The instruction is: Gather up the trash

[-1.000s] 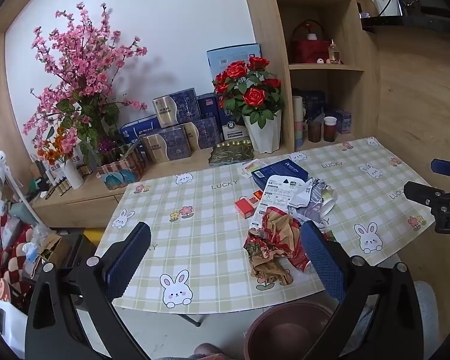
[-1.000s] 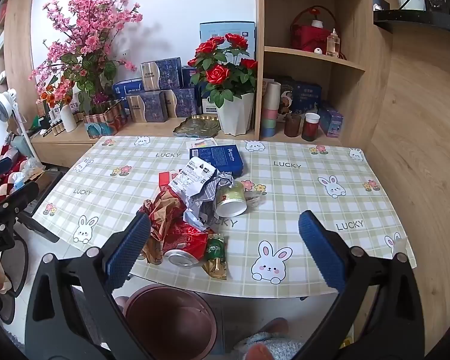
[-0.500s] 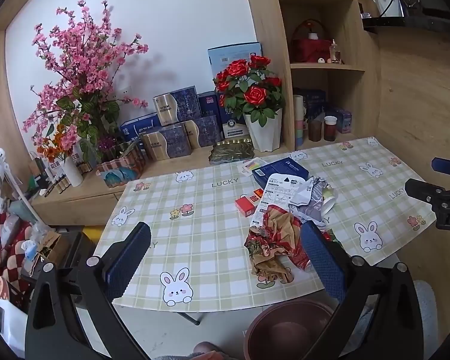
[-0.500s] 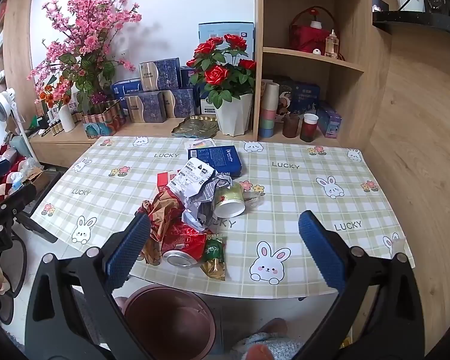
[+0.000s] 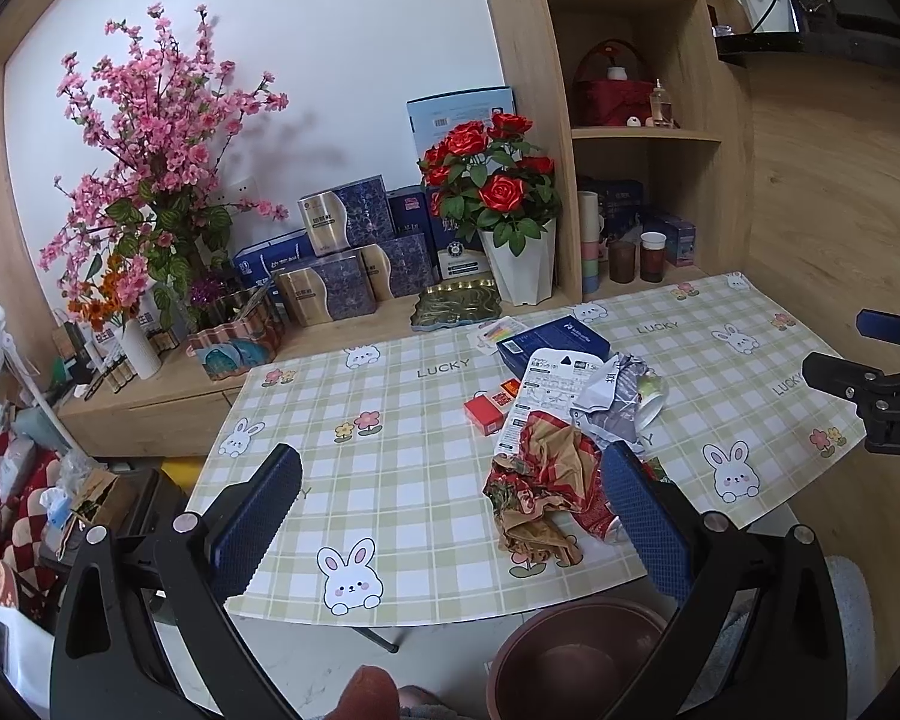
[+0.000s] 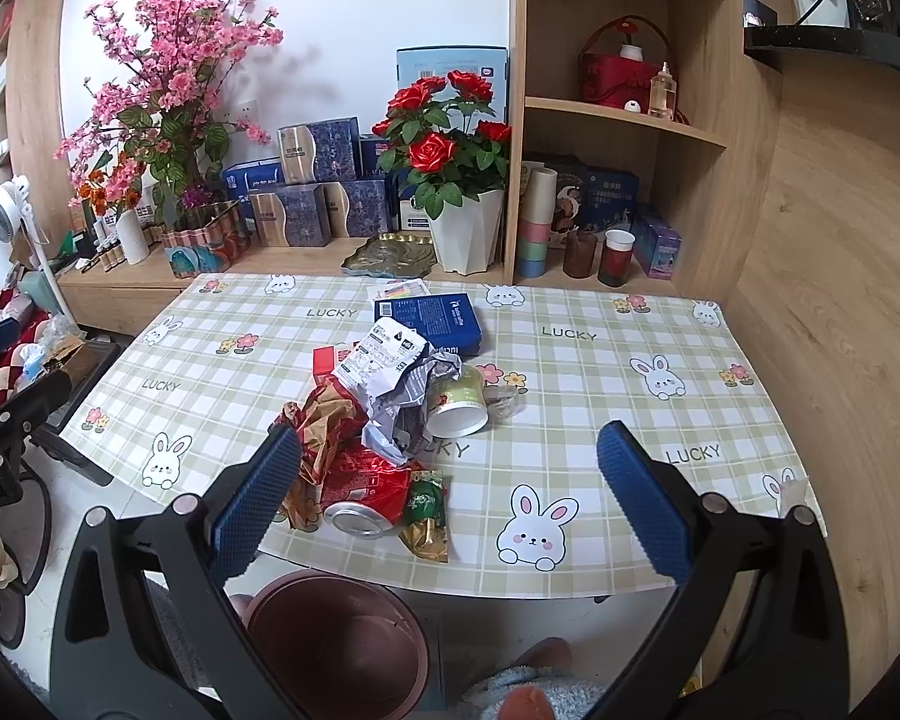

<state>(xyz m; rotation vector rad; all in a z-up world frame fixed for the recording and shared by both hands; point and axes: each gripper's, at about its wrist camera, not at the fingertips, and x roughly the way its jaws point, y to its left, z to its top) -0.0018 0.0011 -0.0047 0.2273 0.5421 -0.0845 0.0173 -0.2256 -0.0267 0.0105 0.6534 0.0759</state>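
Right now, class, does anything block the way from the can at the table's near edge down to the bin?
Nothing visible does. The can lies at the table edge, and the open bin sits just below it on the floor.

Checked bunny tablecloth table (image 6: 600,372) with trash pile (image 6: 384,420), blue box (image 6: 432,315), paper cup (image 6: 457,401).

A: Count on the desk (image 6: 600,372), please.

B: One can (image 6: 354,517). One paper cup (image 6: 457,403). One blue box (image 6: 432,315). One small red box (image 5: 484,412). One white label card (image 6: 381,355). One crumpled grey wrapper (image 6: 399,414). One gold-and-red wrapper (image 5: 546,474). One green-and-gold sachet (image 6: 427,510).

A: Below the desk?

B: One bin (image 6: 336,642).

A: Flowers?

B: Two displays: one rose pot (image 6: 465,237), one pink blossom spray (image 6: 174,60).

A: Cups on the shelf?

B: Two glasses (image 6: 600,255), one stack of pastel cups (image 6: 537,222); number in the stack cannot be told.

A: Grippers?

B: Two, left (image 5: 450,510) and right (image 6: 450,498), each with jaws wide apart.
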